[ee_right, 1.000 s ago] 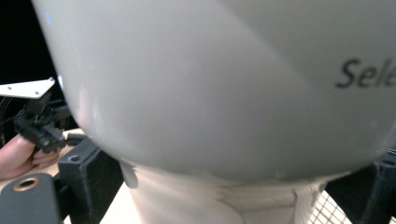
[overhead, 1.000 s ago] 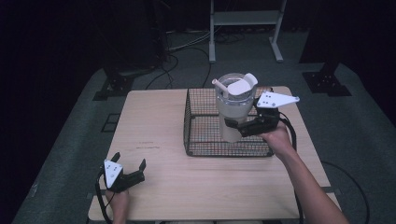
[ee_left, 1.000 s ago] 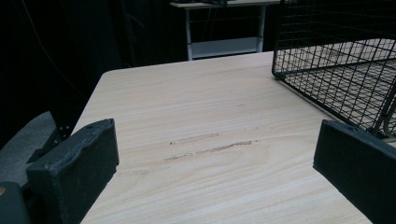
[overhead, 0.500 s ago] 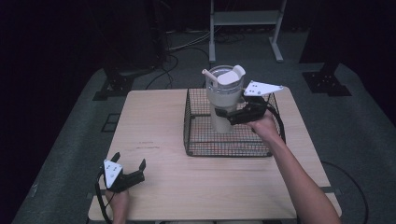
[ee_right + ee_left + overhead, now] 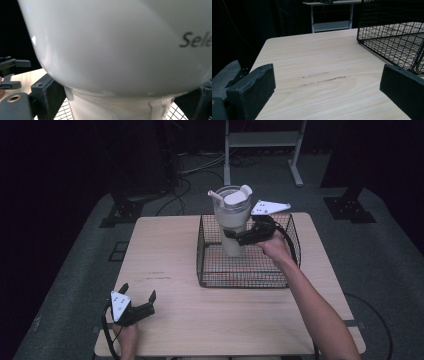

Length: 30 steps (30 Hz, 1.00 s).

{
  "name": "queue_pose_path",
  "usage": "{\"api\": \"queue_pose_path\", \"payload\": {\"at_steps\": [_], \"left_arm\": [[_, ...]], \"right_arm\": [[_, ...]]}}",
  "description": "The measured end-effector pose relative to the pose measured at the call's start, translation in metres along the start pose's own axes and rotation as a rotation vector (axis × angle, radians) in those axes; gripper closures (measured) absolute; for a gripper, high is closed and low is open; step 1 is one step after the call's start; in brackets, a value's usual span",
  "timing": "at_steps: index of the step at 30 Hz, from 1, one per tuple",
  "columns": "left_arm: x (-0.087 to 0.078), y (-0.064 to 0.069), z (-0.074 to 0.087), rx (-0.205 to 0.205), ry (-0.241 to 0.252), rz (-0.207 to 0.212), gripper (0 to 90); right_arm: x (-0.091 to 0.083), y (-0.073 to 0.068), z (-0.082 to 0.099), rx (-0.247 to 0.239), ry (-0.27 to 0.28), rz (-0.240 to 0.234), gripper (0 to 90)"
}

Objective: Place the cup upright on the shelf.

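Since a moment ago the right gripper (image 5: 235, 236) is carrying the tumbler (image 5: 233, 222) leftward and tipping it back toward upright over the wire basket (image 5: 248, 277); the left gripper (image 5: 136, 302) is keeping its place at the near left corner of the desk (image 5: 170, 255), jaws apart and holding nothing; the right jaws are clamping the tumbler's narrow lower body, just under its wide upper part; its long axis is standing nearly vertical, its base inside the basket walls, though whether it is touching the basket floor I cannot tell; the tumbler is looking cream-white, with a clear lid and a straw (image 5: 215, 195).
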State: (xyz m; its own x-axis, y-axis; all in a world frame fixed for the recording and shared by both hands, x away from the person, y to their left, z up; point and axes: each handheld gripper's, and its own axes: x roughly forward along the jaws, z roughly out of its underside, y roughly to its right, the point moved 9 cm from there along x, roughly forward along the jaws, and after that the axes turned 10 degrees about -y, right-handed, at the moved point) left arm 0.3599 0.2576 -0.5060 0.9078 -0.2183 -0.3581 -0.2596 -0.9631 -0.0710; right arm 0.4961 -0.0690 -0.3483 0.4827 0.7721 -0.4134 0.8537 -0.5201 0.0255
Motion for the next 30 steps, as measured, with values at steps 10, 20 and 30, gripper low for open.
{"api": "queue_pose_path", "payload": {"at_steps": [10,20,30], "left_arm": [[0.0,0.0,0.0,0.001,0.002,0.001,0.0],[-0.001,0.0,-0.001,0.0,0.008,0.008,0.0],[0.0,0.0,-0.001,-0.002,0.01,0.008,0.0]], "right_arm": [[0.021,0.016,0.014,0.054,-0.008,-0.013,8.5],[0.04,0.025,0.028,0.082,-0.022,-0.025,8.5],[0.054,0.031,0.048,0.085,-0.068,-0.029,8.4]]}}
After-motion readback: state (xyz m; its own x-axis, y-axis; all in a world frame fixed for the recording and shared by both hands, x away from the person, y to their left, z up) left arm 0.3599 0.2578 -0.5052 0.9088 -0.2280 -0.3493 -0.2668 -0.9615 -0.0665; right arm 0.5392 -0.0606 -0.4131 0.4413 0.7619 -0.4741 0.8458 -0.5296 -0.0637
